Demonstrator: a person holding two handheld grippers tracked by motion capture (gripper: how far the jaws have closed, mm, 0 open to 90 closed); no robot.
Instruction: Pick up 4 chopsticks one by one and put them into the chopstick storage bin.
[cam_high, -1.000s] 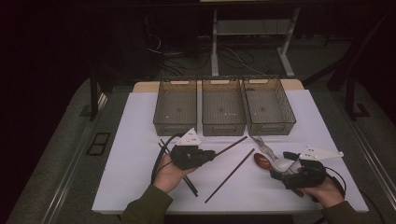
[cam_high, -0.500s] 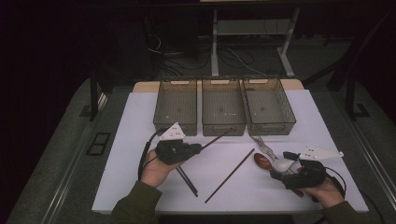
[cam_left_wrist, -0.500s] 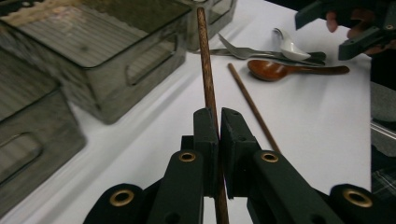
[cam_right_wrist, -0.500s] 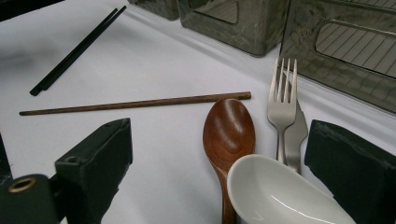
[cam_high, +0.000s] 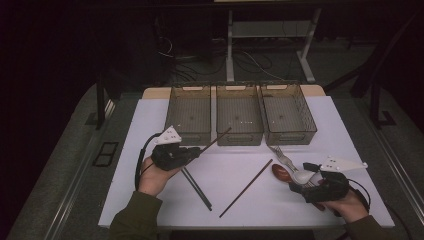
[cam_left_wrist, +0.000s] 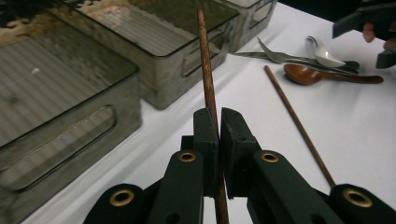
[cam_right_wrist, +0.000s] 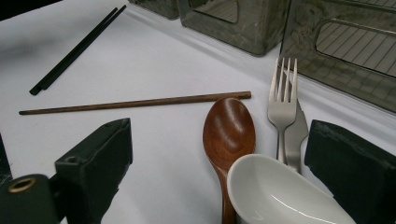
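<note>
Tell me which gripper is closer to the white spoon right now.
Right. The right gripper sits open with the white spoon between its jaws, beside the fork. The left gripper is far across the table, shut on a brown chopstick.

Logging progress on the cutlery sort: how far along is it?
Done: nothing; all three bins look empty. In hand: the left gripper is shut on one brown chopstick, lifted near the bins. Left: the other brown chopstick, black chopsticks, fork, knife, wooden spoon and white spoon by the open right gripper.
</note>
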